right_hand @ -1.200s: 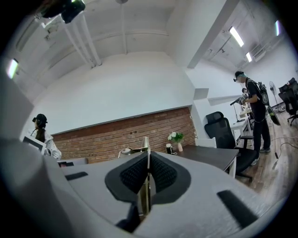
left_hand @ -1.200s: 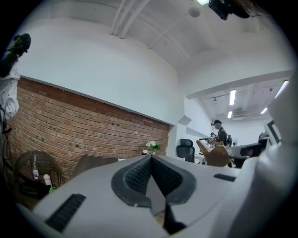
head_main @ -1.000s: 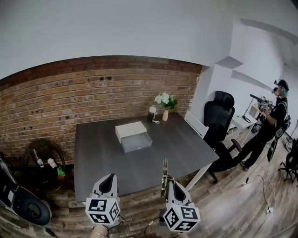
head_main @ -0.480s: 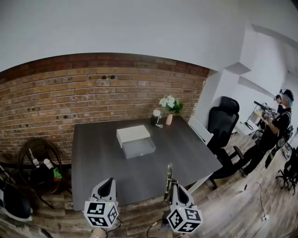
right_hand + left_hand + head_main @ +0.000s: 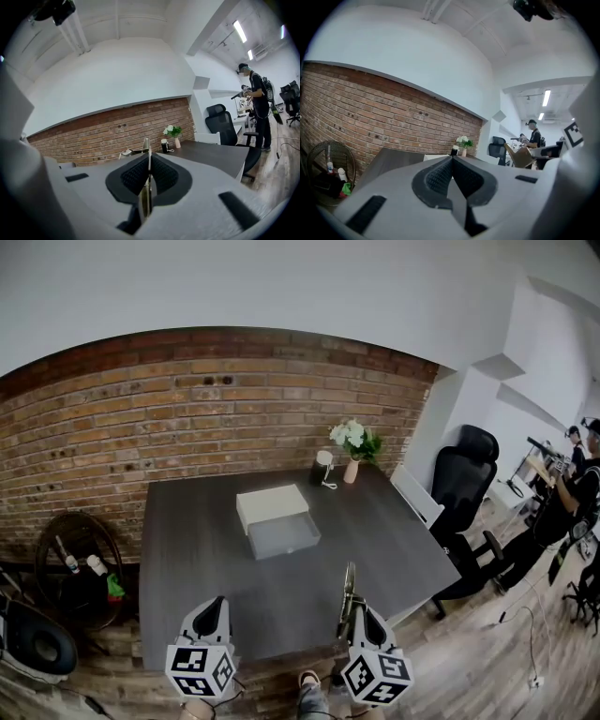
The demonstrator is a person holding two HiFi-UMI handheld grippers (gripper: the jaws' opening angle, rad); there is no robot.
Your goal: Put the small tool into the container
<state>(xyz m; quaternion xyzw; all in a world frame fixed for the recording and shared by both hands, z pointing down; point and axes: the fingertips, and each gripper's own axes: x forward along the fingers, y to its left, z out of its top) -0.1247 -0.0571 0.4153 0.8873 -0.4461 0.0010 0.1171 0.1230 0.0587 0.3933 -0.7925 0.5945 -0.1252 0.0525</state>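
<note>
A white box with a grey drawer (image 5: 284,537) pulled out toward me stands mid-table; its white top (image 5: 271,504) sits behind the drawer. My right gripper (image 5: 355,611) hovers at the table's near edge, shut on a thin brass-coloured metal tool (image 5: 348,588) that sticks up past its tips. The right gripper view shows the tool (image 5: 146,149) pinched between the pads of the right gripper (image 5: 149,163). My left gripper (image 5: 214,607) hangs beside it to the left, jaws shut with nothing between them. In the left gripper view the left gripper (image 5: 451,161) points toward the box (image 5: 435,157).
The dark grey table (image 5: 206,559) stands against a brick wall. A vase of flowers (image 5: 352,450) and a dark cup (image 5: 322,468) stand at its far right corner. A white chair (image 5: 417,495) and black office chair (image 5: 469,479) are to the right, a person (image 5: 570,488) beyond. A wire basket (image 5: 80,554) sits at left.
The head view has swung a little, so the table and box sit slightly further right and nearer. Both grippers hold about the same place; the right stays shut on the tool.
</note>
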